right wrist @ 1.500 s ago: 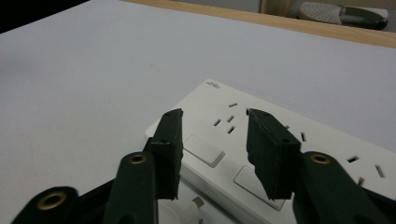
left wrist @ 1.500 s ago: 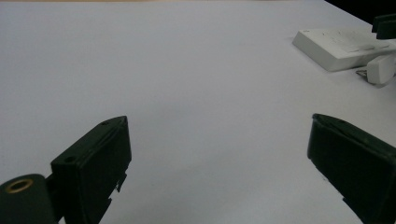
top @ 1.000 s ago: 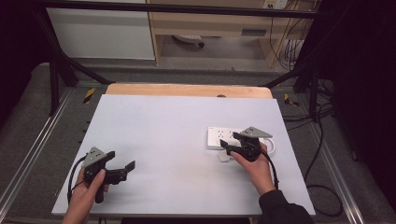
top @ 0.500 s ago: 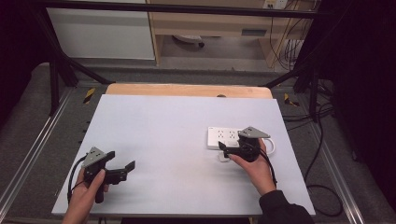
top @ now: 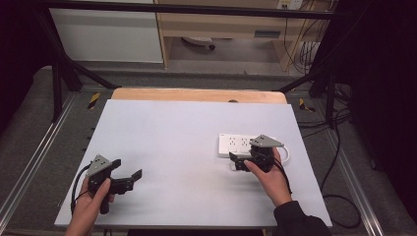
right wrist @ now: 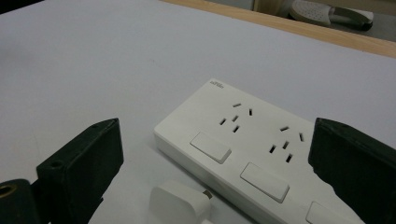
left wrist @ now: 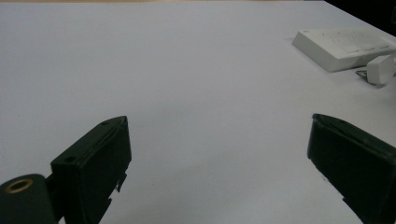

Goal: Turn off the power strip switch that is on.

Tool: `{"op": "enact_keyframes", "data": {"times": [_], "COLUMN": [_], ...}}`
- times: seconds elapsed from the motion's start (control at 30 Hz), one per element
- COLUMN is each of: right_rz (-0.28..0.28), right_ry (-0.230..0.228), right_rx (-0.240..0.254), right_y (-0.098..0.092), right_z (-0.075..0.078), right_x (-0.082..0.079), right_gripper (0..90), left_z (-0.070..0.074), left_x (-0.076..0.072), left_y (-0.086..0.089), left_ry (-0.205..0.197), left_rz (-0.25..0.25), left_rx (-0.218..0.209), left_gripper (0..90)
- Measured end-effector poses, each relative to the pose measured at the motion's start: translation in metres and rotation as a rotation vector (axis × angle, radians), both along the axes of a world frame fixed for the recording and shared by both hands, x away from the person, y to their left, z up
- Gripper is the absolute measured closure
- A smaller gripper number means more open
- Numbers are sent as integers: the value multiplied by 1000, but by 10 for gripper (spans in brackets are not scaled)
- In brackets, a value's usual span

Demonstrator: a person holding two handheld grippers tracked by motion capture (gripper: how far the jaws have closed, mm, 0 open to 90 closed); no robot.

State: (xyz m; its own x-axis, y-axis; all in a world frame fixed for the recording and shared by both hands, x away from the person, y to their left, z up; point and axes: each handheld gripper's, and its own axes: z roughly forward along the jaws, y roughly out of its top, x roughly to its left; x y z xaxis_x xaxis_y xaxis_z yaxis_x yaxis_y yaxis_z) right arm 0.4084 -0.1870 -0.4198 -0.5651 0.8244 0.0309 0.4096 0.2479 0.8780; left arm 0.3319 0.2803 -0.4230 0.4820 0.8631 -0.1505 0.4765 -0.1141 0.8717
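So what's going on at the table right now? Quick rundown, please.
Both grippers open: left gripper idle, right gripper over small white plug. Power strip beside it, sockets empty. Nothing in the way.

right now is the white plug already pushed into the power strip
No, the white plug lies loose on the table beside the power strip, its sockets bare.

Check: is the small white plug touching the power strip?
Apart. The right gripper view shows bare table between the plug and the power strip; prongs point at its side.
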Motion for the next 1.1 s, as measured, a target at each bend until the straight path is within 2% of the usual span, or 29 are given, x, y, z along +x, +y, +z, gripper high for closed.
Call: {"op": "enact_keyframes", "data": {"times": [0.1,0.2,0.3,0.43,0.73,1.1], "right_rz": [-4,-35,-46,-36,-36,-46], "right_ry": [-20,-55,-67,-62,-96,-110], "right_rx": [17,24,36,42,51,53], "right_y": [-3,-5,-8,-13,-25,-49], "right_z": [3,6,9,15,31,40], "right_x": [-2,-6,-8,-12,-21,-39], "right_gripper": [36,37,47,47,40,50], "left_z": [0,0,0,0,1,1], "left_x": [0,0,0,0,0,-1], "left_y": [0,0,0,0,2,2], "left_ry": [-1,0,-1,-5,-11,-20], "left_rz": [1,-2,0,5,6,1], "left_rx": [1,0,0,-4,-5,2], "left_gripper": [63,63,63,62,63,62]}}
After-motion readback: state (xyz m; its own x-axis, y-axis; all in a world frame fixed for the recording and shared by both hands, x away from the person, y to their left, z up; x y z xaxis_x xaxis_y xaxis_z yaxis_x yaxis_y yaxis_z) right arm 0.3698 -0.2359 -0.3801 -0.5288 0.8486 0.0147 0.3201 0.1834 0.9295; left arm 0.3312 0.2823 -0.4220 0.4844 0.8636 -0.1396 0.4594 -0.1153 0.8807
